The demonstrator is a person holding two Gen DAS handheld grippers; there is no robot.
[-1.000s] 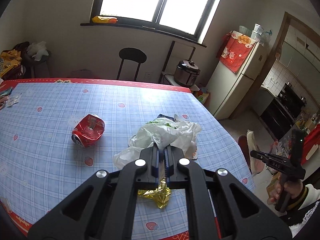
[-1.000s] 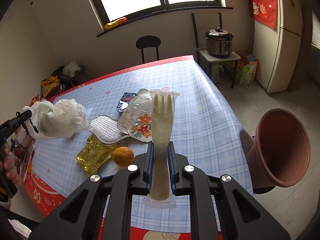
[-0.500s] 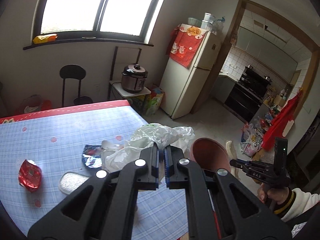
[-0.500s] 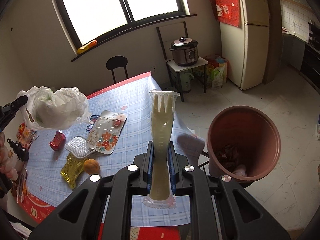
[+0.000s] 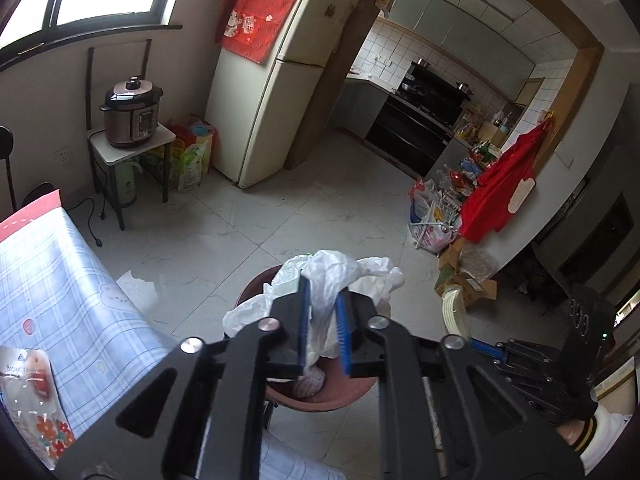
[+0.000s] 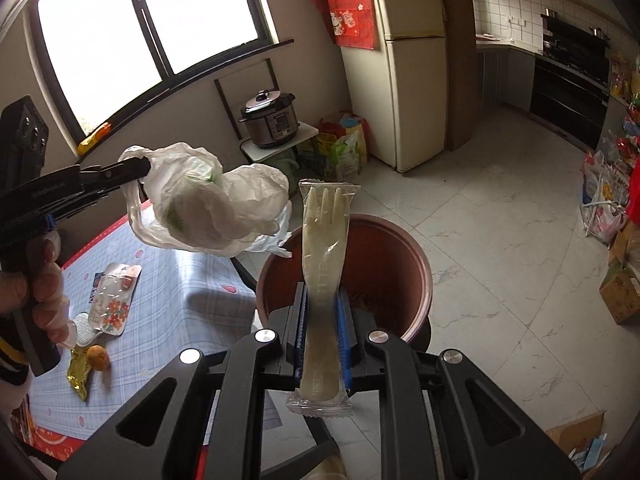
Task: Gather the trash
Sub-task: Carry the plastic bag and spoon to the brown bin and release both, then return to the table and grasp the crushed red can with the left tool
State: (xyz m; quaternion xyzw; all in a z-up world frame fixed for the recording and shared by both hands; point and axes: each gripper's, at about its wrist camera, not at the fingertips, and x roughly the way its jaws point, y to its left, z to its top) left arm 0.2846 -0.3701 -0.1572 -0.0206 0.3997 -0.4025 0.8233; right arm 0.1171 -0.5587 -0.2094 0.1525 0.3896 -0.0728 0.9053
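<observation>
My left gripper (image 5: 323,294) is shut on a crumpled white plastic bag (image 5: 340,276) and holds it above the brown bin (image 5: 340,394). In the right wrist view the bag (image 6: 204,204) hangs from that gripper, up and to the left of the bin (image 6: 400,264). My right gripper (image 6: 323,300) is shut on a wrapped plastic fork (image 6: 326,264), upright, just in front of the bin's near rim. The bin holds some trash at the bottom.
The table with a blue checked cloth (image 6: 172,296) stands left of the bin, with a flowered pouch (image 6: 112,304), a gold wrapper (image 6: 78,372) and an orange (image 6: 98,358) on it. A fridge (image 6: 404,80), a rice cooker on a stand (image 6: 270,120) and bags on the floor lie beyond.
Both grippers swung right, off the table, toward the bin. The bag now hangs over the bin and the fork is at its near rim.
</observation>
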